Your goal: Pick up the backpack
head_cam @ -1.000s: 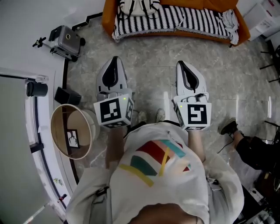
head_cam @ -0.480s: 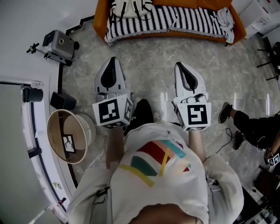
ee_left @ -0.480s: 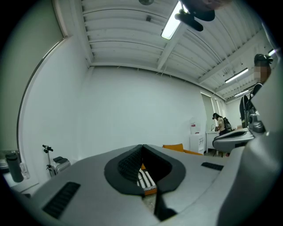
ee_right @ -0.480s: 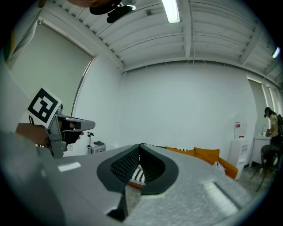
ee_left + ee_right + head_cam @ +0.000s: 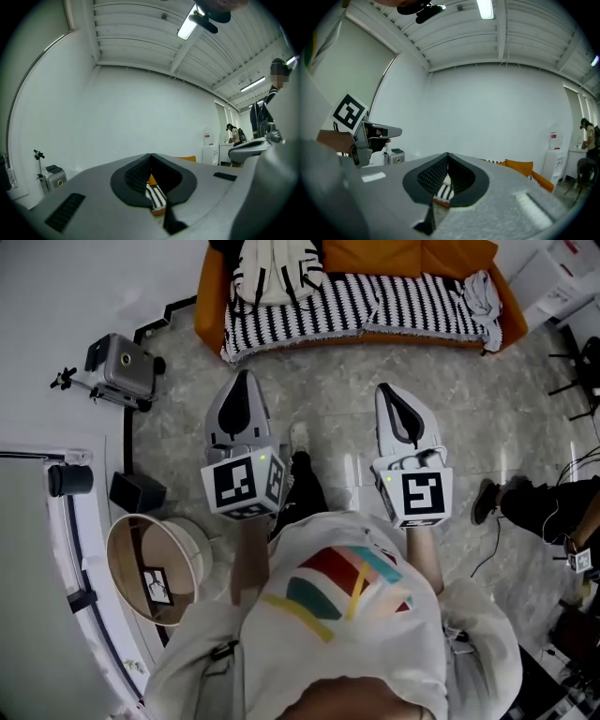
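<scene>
Left gripper (image 5: 246, 379) and right gripper (image 5: 385, 390) closed tight, empty, now closer to sofa (image 5: 422, 298). Backpack (image 5: 277, 268) ahead of left gripper, apparently unmoved.

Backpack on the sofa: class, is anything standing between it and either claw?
Nothing visible does. Only bare floor lies between the left claw, the right claw and the sofa, where the backpack rests. Both claws are shut and empty.

Backpack (image 5: 277, 270) at sofa's (image 5: 210, 302) left end is running off head view's top edge; upper part not showing.
</scene>
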`<state>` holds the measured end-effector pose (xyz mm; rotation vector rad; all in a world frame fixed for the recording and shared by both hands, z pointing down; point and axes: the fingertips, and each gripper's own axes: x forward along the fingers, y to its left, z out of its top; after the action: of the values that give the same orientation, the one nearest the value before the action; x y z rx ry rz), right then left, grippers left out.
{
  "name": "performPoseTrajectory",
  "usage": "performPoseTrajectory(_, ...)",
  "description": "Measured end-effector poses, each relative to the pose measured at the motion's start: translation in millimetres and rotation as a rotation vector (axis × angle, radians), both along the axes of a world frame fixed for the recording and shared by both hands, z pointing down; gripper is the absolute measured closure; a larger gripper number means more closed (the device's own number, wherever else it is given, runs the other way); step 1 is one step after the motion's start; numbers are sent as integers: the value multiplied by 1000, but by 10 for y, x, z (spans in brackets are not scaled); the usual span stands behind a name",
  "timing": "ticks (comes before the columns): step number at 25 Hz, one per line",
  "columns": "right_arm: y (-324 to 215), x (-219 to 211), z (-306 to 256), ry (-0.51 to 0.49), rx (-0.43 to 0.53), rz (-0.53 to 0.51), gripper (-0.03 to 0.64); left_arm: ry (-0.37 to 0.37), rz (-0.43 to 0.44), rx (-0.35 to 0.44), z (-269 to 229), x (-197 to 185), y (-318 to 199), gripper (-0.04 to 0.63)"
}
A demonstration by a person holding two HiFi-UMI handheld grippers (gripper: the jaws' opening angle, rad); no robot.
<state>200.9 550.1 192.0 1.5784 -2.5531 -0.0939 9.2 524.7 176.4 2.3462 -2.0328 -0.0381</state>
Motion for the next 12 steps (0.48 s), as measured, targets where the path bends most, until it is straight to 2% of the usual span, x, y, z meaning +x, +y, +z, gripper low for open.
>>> performPoseTrajectory(5, -716, -234, -93, 7, -5, 15, 612, 13, 26, 1, -51, -201, -722, 581)
performPoseTrajectory(12, -1686, -826, -313, 19, 1, -8, 612, 35, 48, 5, -203, -689, -1693, 581)
